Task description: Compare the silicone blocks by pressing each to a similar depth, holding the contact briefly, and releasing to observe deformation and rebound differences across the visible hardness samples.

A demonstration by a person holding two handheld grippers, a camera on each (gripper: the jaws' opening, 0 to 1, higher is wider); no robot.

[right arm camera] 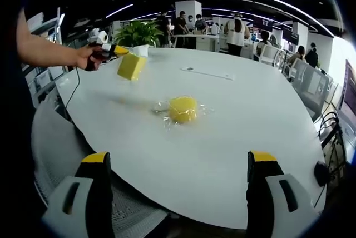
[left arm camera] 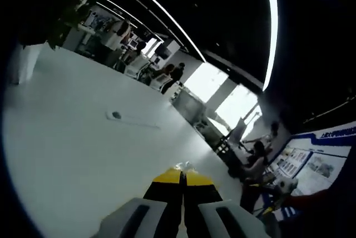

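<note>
Holding a yellow block (right arm camera: 131, 66) above the white table (right arm camera: 233, 138), left gripper (right arm camera: 114, 50) at far left | right gripper (right arm camera: 181, 163) jaws wide, near edge | wrapped block (right arm camera: 183, 109) mid-table.

Left gripper (left arm camera: 182, 172) grey w/ yellow tips; right gripper (right arm camera: 181, 163) same

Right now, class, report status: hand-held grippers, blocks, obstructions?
Left hand-held gripper shut on yellow block, lifted off table. Right hand-held gripper open, empty. Wrapped yellow block resting mid-table, path unobstructed.
</note>
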